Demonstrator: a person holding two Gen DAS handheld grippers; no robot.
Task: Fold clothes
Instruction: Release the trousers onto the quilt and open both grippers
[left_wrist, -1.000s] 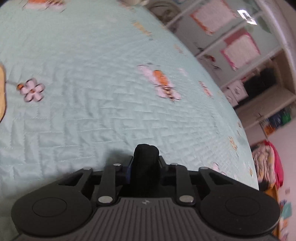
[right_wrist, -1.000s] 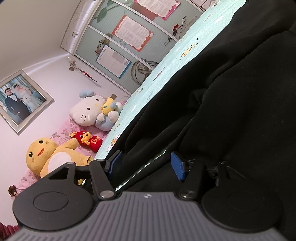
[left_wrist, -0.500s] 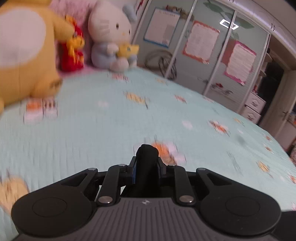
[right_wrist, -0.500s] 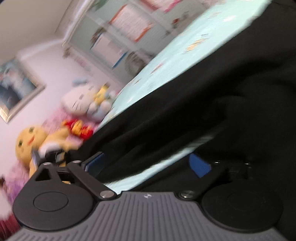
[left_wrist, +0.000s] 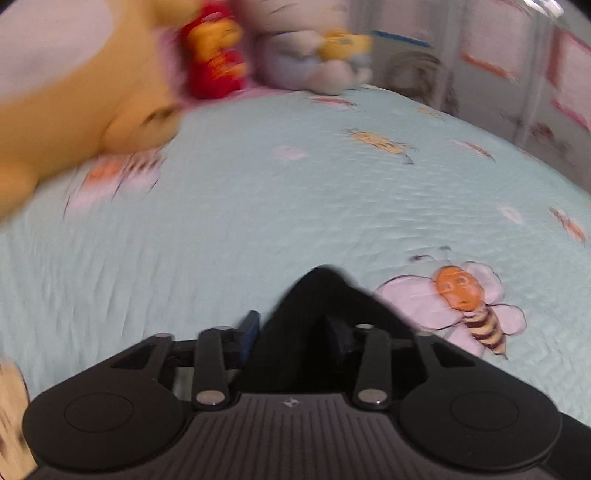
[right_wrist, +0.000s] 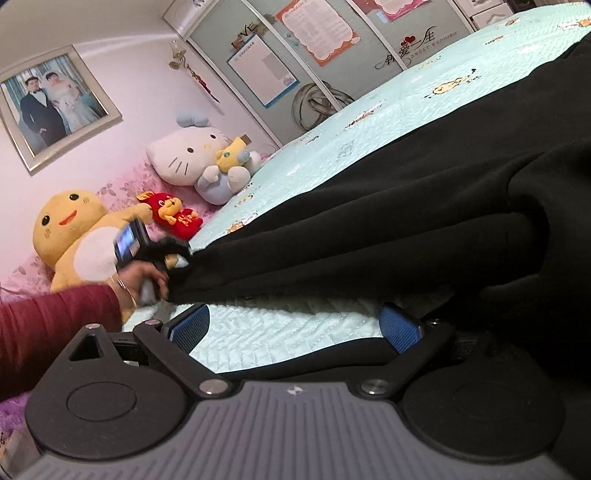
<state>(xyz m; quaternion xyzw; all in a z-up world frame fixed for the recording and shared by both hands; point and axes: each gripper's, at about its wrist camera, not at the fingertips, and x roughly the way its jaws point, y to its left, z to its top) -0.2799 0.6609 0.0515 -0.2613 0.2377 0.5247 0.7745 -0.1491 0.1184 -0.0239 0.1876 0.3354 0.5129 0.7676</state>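
One soft black garment (right_wrist: 424, 206) drapes over quilted mint bedspread (left_wrist: 258, 221); plush toys (right_wrist: 192, 155) behind

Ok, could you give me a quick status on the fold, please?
Left gripper opening, black garment between its pads. Right gripper open, empty. Nothing blocking.

Inspection recorded one black garment (right_wrist: 424, 206) spread on one pale-green quilted bedspread (right_wrist: 288, 332), and two grippers: the right gripper (right_wrist: 295, 325) near, and the left gripper (right_wrist: 173, 254) farther left in one hand (right_wrist: 142, 278) with a red sleeve (right_wrist: 51, 325). Four plush toys sat along the far left: one yellow plush (right_wrist: 68, 229), one red plush (right_wrist: 173, 218), one white cat plush (right_wrist: 188, 157) and one small yellow plush (right_wrist: 232, 151) held against it. One framed photograph (right_wrist: 51, 107) hung on the left wall, three posters (right_wrist: 264, 70) were counted on the far wardrobe doors, and one large bee motif (left_wrist: 465, 306) showed on the bedspread near the left gripper (left_wrist: 291, 332).
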